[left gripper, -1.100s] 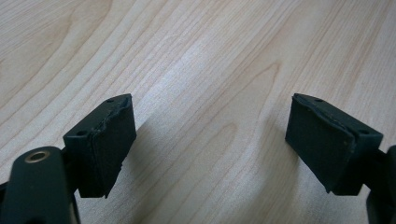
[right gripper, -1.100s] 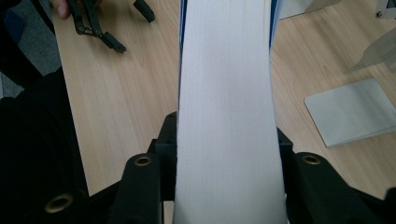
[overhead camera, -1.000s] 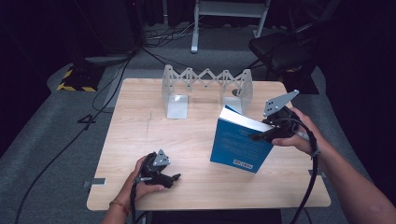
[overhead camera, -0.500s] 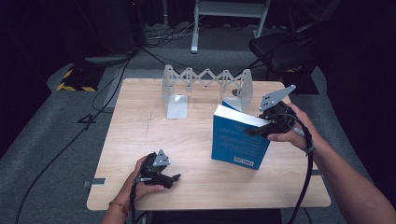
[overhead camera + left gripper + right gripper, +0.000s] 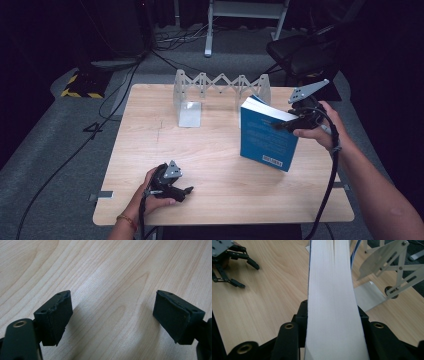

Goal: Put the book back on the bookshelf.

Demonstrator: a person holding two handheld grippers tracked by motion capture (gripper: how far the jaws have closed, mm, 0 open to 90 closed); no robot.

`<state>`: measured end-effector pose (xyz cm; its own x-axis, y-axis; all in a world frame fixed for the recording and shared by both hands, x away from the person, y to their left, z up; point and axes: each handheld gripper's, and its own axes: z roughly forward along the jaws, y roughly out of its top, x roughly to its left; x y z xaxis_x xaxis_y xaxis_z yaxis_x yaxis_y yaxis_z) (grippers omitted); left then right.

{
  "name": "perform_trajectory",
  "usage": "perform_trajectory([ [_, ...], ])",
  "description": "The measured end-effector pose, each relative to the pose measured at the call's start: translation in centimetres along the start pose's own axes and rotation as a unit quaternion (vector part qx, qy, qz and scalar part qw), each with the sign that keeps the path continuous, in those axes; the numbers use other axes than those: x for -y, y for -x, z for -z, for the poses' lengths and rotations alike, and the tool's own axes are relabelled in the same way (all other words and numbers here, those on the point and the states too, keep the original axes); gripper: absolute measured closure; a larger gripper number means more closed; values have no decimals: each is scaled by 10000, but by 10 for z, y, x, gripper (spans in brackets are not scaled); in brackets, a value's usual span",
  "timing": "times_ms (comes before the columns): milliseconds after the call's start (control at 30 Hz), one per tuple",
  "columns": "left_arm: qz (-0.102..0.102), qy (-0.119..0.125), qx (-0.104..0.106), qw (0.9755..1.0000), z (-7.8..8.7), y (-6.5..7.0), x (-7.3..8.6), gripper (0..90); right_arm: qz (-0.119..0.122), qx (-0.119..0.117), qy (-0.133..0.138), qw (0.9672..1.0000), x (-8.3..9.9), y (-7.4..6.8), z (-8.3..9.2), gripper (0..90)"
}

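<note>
My right tool (image 5: 292,121) clamps the blue book (image 5: 263,137) by its upper edge; the left tool (image 5: 186,190) rests wide open on the surface (image 5: 210,150).

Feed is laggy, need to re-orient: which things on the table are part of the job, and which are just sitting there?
In the job:
blue book, clamped in right gripper
folding metal rack

Idle:
left gripper, open on bare table

No readable text showing anywhere. Blue book (image 5: 265,137) carrying white label near lower cover edge, print too small to read. Floor (image 5: 92,131) bearing dark mark resembling "4", uncertain.
</note>
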<state>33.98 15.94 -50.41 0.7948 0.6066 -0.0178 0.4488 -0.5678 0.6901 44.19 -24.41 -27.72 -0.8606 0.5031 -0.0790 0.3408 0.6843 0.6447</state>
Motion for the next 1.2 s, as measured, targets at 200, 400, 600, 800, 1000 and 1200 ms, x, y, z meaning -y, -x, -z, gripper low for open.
perform_trajectory([
  [200,-2,0,0,10000,0,0,0,165,-239,252,17,9994,-2,17,6,611],
  [400,-2,-5,-3,10000,0,0,0,165,-493,502,104,9975,-8,31,7,611],
  [600,-16,-1,17,10000,0,0,0,165,-719,690,158,9949,-16,41,2,611],
  [800,-45,1,51,10000,0,1,0,165,-946,849,262,9915,-27,51,-6,612],
  [1000,-60,0,84,9999,0,1,0,165,-1039,953,244,9897,-38,59,-15,611],
  [1200,-78,-3,99,9999,0,1,0,165,-1311,1239,318,9831,-52,72,-23,610],
])
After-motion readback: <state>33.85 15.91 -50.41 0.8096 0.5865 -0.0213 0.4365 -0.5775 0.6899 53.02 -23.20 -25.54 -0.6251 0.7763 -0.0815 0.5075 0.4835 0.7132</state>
